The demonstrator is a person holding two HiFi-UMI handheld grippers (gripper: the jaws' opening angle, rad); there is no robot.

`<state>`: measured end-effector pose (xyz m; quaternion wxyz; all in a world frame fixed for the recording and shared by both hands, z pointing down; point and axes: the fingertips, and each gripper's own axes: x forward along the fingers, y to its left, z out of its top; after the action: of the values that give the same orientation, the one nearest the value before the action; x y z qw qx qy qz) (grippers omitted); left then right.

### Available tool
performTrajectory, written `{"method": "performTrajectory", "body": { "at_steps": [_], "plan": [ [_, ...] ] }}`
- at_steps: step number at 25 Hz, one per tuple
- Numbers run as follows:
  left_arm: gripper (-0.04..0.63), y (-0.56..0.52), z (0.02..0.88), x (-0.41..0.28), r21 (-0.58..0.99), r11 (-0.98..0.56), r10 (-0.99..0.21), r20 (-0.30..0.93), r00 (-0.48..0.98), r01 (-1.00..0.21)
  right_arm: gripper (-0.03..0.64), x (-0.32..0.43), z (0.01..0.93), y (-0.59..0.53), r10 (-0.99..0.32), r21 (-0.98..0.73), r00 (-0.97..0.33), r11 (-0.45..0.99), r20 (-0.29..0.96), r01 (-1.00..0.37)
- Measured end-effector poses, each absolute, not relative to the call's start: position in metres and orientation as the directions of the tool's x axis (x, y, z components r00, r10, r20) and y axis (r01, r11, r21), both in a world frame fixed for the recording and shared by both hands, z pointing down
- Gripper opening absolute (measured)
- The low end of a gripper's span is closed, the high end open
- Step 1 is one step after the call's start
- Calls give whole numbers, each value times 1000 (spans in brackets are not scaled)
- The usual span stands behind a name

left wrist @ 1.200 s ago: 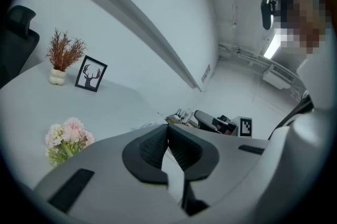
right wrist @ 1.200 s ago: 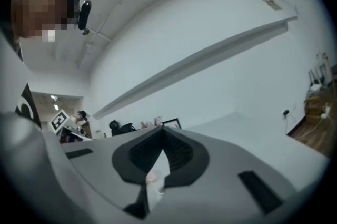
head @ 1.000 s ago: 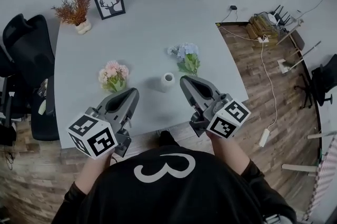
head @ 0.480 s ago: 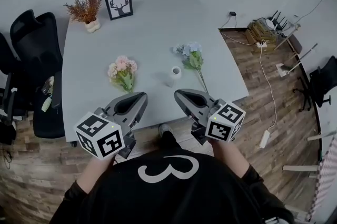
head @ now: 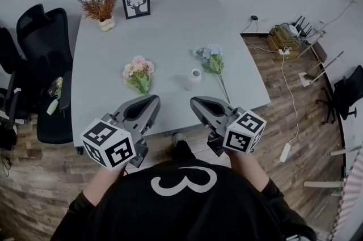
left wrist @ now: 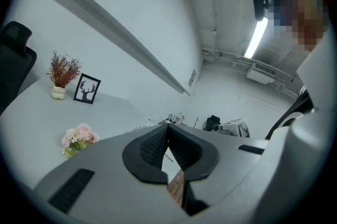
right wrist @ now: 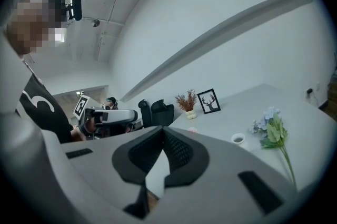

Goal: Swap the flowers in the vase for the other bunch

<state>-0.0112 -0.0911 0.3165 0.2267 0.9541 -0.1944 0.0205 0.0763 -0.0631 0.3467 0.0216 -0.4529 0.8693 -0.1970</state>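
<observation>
Flowers in a pink bunch [head: 139,71] lay flat on the surface [head: 170,24], ahead of the left tool [head: 151,100] and a little to its left. That tool's jaws were pressed together with nothing between them. The vase [head: 194,79] stood upright and empty ahead of the gap between the two tools, nearer the right one. The right tool [head: 193,101] was likewise closed and empty, with the blue bunch [head: 211,58] lying beyond it, to the right of the vase. Over the last second both tools had drawn back from the vase and bunches toward the person, while the flowers and vase kept their places. With neither bunch in the vase, the replacement probably remained to be picked up and inserted.
</observation>
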Motion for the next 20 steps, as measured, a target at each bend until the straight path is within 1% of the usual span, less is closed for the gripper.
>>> {"method": "performTrajectory", "body": {
  "at_steps": [6,11,16,20],
  "plan": [
    [11,-81,317,-34,424,-813,-378,138,916,-399,8,54,341,-61,-778,-353,-615,543,132,-762],
    [11,-68,324,-56,454,-788,-390,153,908,-416,8,31,346,-52,-743,-380,-656,572,135,-727],
    [11,-62,337,-81,482,-758,-413,168,895,-440,8,6,360,-47,-709,-393,-685,590,166,-706],
    [11,-61,346,-88,499,-739,-424,176,889,-451,8,0,378,-49,-708,-361,-664,569,242,-738]
  ]
}}
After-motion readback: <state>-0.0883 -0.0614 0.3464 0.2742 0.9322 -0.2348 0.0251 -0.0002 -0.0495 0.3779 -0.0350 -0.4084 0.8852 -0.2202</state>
